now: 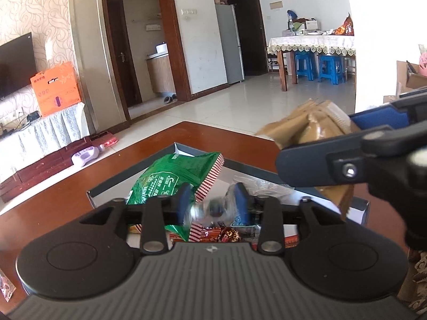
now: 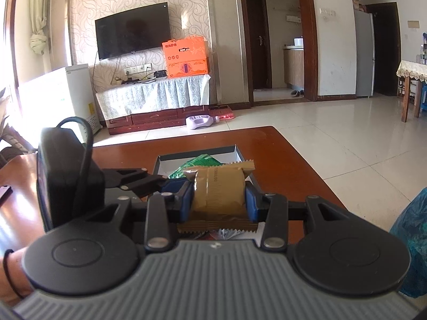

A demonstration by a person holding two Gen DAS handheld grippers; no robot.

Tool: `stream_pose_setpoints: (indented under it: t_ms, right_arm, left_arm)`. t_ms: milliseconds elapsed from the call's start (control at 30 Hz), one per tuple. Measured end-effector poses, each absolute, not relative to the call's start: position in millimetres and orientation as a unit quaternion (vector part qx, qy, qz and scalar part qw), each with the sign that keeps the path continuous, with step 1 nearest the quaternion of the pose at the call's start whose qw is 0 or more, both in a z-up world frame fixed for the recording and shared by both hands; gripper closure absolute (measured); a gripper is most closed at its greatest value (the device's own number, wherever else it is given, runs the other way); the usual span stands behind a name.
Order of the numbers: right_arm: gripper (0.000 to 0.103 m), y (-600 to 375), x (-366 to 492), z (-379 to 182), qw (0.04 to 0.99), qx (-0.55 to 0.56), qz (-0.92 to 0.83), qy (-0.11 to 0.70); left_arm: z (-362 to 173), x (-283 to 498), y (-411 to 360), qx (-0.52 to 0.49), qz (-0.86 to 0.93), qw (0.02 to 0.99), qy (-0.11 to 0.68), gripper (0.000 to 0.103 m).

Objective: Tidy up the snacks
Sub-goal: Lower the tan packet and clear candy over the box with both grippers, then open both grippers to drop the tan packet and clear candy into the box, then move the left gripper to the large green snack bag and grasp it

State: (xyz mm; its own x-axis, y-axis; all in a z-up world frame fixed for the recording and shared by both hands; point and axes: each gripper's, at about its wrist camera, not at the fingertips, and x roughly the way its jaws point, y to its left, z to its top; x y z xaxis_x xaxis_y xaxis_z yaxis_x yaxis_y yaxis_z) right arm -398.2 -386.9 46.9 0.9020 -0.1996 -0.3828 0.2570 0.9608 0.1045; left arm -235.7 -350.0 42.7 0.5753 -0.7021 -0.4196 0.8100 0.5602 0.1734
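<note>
Right gripper [image 2: 218,200] jaws pinch the gold packet [image 2: 218,189] mid-air over the tray [image 1: 267,169], held clear for drop-in. Left gripper [image 1: 213,208] jaws pinch a small clear-wrapped snack [image 1: 210,209] (blurred) w/in tray, beside green bag [image 1: 173,178].

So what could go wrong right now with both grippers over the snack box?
The right gripper holds the brown snack pack only across its middle, so it might slip or get crushed. The left gripper is blurred around a small clear-wrapped snack; the two grippers are close above the box and could collide.
</note>
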Motion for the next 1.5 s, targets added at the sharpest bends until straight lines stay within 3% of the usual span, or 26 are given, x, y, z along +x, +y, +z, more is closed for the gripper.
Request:
stream_pose_setpoints:
  t_ms: [33,67,367,1167,1267,1500]
  right_arm:
    - [0.06,-387,-398,47,0.972,0.078,-0.117,0.188]
    - [0.06,-388,-398,46,0.972,0.079,-0.117,0.189]
    - [0.06,-388,-389,43,0.969,0.084,-0.11,0.205]
    - [0.058,-369,-349,15,0.958,0.07,-0.111,0.253]
    - [0.048,-369,-350,17,0.959,0.071,-0.115,0.248]
    - [0.045,-372,-357,18,0.962,0.091,-0.108,0.233]
  left_arm:
    - [43,-238,-349,0.177,-0.434,0.871,0.147,0.035]
    - [43,-241,-347,0.177,-0.434,0.873,0.138,0.028]
    - [41,-258,-337,0.212,-0.434,0.868,0.119,0.018]
    - [32,-285,-262,0.26,-0.445,0.848,0.126,0.011]
    - [34,-283,-259,0.257,-0.445,0.849,0.124,0.011]
    - [37,-280,-258,0.255,-0.442,0.851,0.122,0.01]
